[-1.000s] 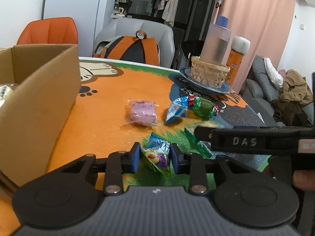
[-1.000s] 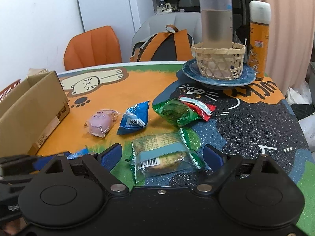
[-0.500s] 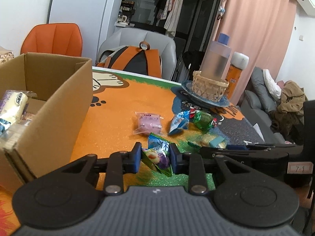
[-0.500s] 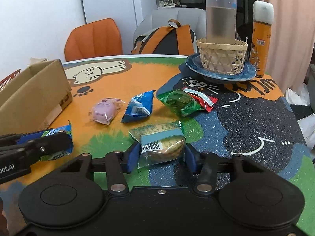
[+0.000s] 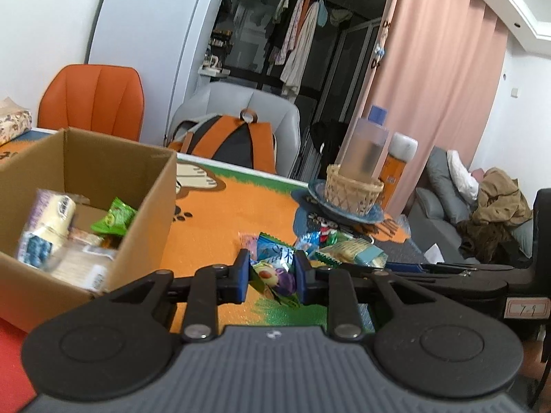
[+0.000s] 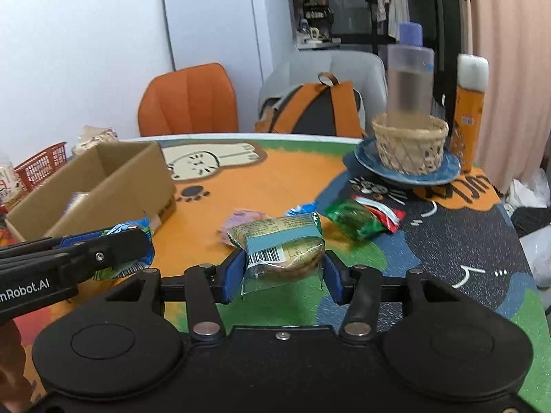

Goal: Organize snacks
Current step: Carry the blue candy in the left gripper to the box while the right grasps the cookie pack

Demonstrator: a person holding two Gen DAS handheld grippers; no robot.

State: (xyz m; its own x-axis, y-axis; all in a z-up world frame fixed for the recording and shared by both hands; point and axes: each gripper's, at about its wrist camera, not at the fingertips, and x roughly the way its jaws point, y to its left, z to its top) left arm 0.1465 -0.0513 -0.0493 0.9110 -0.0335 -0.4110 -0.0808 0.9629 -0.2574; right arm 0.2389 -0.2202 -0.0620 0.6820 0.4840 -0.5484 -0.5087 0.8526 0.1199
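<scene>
Both wrist views low, close, facing across table (image 6: 275, 168); share cardboard box (image 5: 144, 186).

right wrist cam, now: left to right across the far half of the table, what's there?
Red plastic mesh basket → open brown cardboard box → cream cat drawing on the orange mat → woven wicker basket holding a clear bottle, on a blue plate → orange can with white cap.
</scene>
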